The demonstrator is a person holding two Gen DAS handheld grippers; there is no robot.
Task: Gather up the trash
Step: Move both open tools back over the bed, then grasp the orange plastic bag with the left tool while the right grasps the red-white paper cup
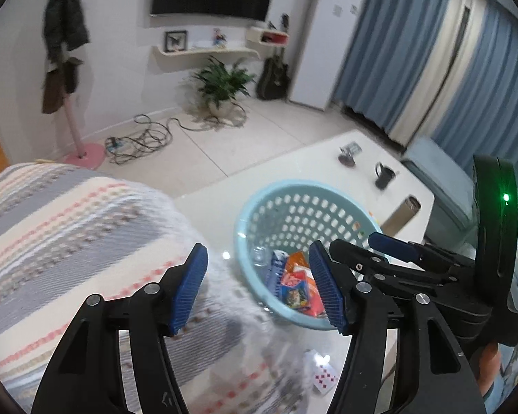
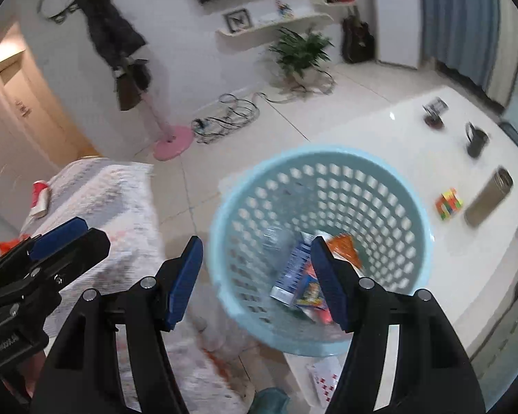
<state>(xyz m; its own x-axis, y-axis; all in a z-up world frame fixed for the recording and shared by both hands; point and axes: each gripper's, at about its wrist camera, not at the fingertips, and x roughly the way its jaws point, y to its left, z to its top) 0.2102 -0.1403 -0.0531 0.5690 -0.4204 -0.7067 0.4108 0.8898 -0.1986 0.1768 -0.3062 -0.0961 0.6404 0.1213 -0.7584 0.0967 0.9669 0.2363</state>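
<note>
Hovering over the light-blue basket (image 2: 314, 186), both grippers are seen with nothing between the pads. The left gripper (image 1: 259, 286) is spread, the striped cloth (image 1: 69, 227) and the basket rim showing through the gap. The right gripper (image 2: 255, 283) is spread too, aimed into the basket mouth at frame centre.

The basket stands on the white table (image 2: 380, 127). The trash already in it lies at the bottom: a blue-and-white carton (image 2: 291, 272), an orange wrapper (image 2: 343, 246), a colourful snack packet (image 2: 309, 291) and what looks like a clear plastic bottle (image 2: 276, 238).

The step is judged to be a release just done, with the next pickup due. To do it well, the jaws should be kept wide and lifted clear of the rim before any sideways move, so the basket is not tipped or dragged. Loose playing cards (image 1: 323, 376) at lower centre of the left view are a likely next target; whether they count as trash cannot be told. The puzzle cube (image 2: 449, 203), steel flask (image 2: 488, 196) and black mug (image 2: 476, 141) at right should be left alone.

Writing: small white lettering on the left gripper's body at lower left of the right view, too blurred to be sure of. Carton and packet print is unreadable. Red diamond pips are visible on the cards.
</note>
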